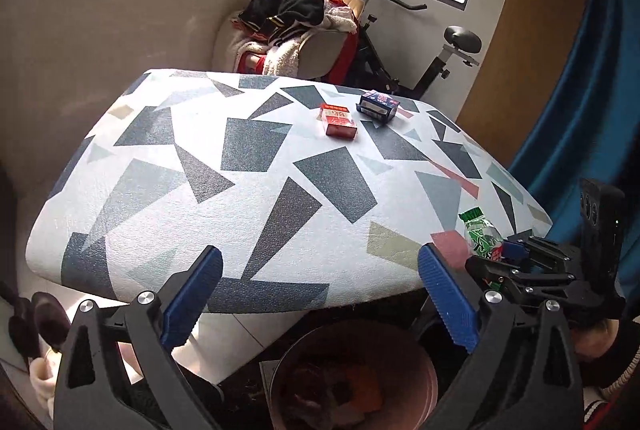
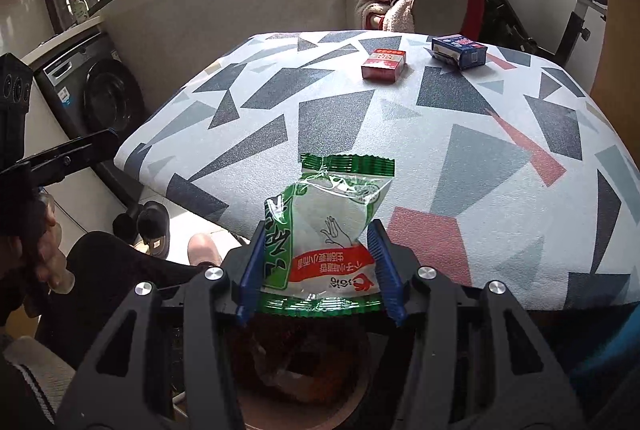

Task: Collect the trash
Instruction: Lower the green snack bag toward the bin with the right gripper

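The right tongs [image 2: 320, 266] grip the snack wrapper [image 2: 328, 226] at its sides, above the bin [image 2: 300, 402] at 6 o'clock. It looks light, soft and slippery (crinkly film). The left tongs [image 1: 320, 294] are wide open, empty.

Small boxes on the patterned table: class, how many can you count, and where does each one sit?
2. The red box lies near the table's far edge; the blue box sits just right of it, apart. No others show, though the held wrapper hides some tabletop.
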`<state>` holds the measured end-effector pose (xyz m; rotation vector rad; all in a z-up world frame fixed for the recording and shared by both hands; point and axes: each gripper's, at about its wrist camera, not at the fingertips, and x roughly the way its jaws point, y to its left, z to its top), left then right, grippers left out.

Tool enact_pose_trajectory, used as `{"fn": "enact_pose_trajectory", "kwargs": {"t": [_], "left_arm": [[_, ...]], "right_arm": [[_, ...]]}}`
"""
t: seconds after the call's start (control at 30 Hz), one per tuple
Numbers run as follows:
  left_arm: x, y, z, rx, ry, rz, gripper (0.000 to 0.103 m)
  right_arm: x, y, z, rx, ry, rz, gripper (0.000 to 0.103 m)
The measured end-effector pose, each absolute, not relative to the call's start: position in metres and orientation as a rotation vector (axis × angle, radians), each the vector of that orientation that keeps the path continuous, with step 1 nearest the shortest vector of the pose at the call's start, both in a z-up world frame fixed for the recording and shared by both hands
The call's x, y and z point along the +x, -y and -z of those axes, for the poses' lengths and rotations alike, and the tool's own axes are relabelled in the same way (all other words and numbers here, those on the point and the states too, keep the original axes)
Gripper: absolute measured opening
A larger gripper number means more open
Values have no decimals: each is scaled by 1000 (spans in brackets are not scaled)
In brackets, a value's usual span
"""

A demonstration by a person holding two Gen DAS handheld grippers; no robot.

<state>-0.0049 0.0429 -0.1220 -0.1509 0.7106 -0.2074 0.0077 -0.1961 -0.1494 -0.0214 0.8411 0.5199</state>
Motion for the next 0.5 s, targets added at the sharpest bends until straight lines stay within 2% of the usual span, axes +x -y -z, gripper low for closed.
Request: {"fn": "enact_pose_trajectory", "kwargs": {"t": [0.5], "left_arm": [[-9,-57,125,-148,-718,123,97]], "right_arm": [[-7,170,176,-97,-976,-619,53]]}}
